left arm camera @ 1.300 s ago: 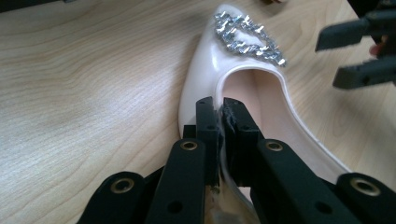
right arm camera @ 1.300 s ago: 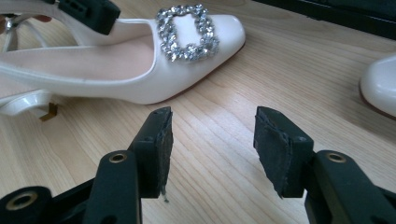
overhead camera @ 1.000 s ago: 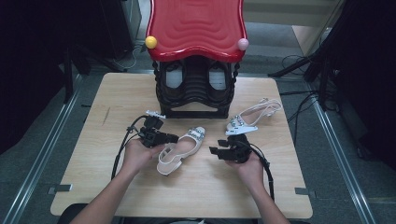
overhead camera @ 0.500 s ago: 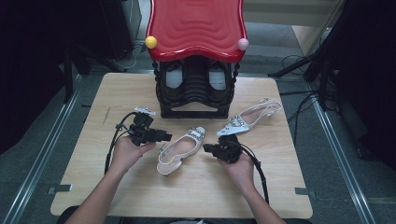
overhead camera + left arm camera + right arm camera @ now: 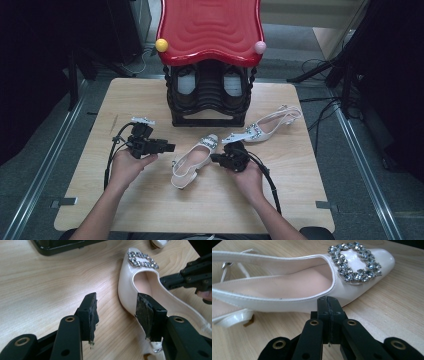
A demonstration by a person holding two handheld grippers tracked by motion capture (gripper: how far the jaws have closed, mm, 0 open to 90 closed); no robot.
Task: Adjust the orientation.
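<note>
A white slingback shoe (image 5: 192, 161) with a rhinestone buckle lies on the wooden table (image 5: 150, 200), toe toward the rack. My left gripper (image 5: 172, 147) sits just left of it. In the left gripper view its jaws (image 5: 116, 315) have just been opening and stand apart over bare wood, the right pad (image 5: 145, 312) at the shoe's side (image 5: 128, 290). My right gripper (image 5: 212, 158) points at the shoe from the right. Its tips (image 5: 328, 302) are shut with nothing between them, close against the shoe's side (image 5: 287, 287).
The matching shoe (image 5: 262, 127) lies to the back right. A black shoe rack (image 5: 207, 107) with a red wavy top (image 5: 210, 27) stands at the table's far middle. Cables trail from both grippers toward the front edge.
My left gripper has drawn back to the left from the shoe and its jaws have spread. My right gripper has moved left up to the shoe's side.
</note>
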